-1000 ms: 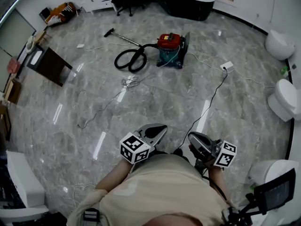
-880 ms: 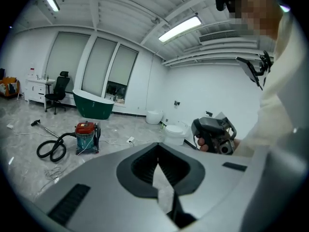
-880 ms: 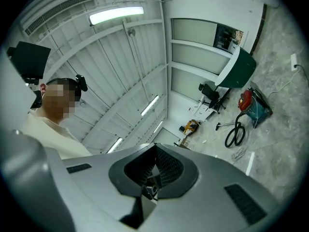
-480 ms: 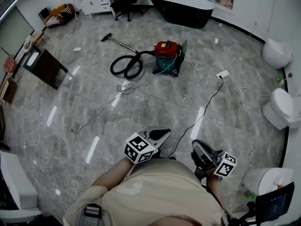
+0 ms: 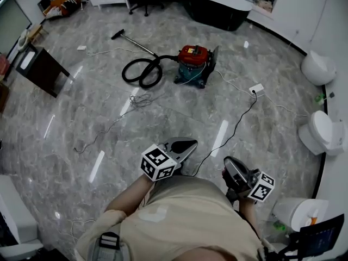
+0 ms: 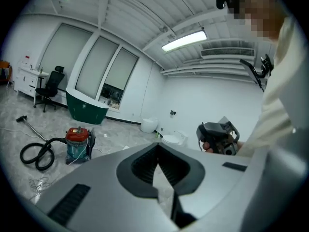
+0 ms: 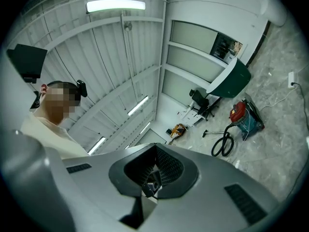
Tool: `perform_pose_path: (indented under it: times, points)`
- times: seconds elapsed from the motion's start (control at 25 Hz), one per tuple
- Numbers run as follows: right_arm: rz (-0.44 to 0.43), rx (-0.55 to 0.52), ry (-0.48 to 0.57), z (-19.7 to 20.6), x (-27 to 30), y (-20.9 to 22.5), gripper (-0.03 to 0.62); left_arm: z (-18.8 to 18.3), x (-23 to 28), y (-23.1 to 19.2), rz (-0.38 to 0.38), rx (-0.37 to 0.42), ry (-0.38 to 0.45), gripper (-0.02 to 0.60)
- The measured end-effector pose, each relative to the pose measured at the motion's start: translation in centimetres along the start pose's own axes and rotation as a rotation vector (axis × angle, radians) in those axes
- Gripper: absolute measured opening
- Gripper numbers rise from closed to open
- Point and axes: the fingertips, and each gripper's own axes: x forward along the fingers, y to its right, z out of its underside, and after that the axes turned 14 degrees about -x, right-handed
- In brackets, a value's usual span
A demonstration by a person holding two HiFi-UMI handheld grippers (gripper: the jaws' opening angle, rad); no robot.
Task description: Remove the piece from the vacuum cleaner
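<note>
A red-and-teal vacuum cleaner (image 5: 193, 64) stands on the marble floor far ahead. Its black hose (image 5: 140, 72) lies coiled to its left, and a wand with a floor head (image 5: 129, 41) runs on from it. The vacuum cleaner also shows small in the left gripper view (image 6: 78, 143) and the right gripper view (image 7: 245, 115). Both grippers are held close to the person's body, far short of the vacuum cleaner. My left gripper (image 5: 182, 145) (image 6: 157, 146) is shut on nothing. My right gripper (image 5: 234, 170) (image 7: 155, 146) is likewise shut and empty.
A black cable runs from a white power strip (image 5: 255, 89) across the floor towards the person's feet. A loose wire (image 5: 138, 99) lies in front of the hose. A dark bathtub (image 5: 212, 4) stands behind the vacuum cleaner, toilets (image 5: 321, 132) line the right wall, and a dark side table (image 5: 41, 69) is at the left.
The person has walked forward, carrying both grippers along. The vacuum cleaner sits lower and slightly nearer in the head view. Both jaws stay shut.
</note>
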Motion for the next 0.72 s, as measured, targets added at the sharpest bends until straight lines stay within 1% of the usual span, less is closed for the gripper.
perform_pose_path:
  times: [0.08,0.16,0.4,0.56,0.72]
  points:
    - [0.001,0.004,-0.010,-0.1,2.3,0.6,0.002,-1.0,-0.7,-1.8,0.013,-0.015,0.008,0.005]
    - [0.002,0.014,-0.017,-0.1,4.3,1.1,0.002,-1.7,-1.3,-3.5,0.015,-0.013,0.008,0.005]
    - [-0.008,0.045,-0.033,-0.4,9.4,2.7,0.002,-4.5,-3.1,-8.7,-0.009,-0.018,0.029,0.005]
    - [-0.034,0.062,-0.063,-0.5,11.4,4.0,0.002,-6.0,-3.2,-10.4,-0.030,-0.026,0.050,0.005]
    - [-0.054,0.081,-0.068,-1.4,12.1,5.9,0.002,-6.6,-1.6,-11.2,-0.053,-0.032,0.025,0.005]
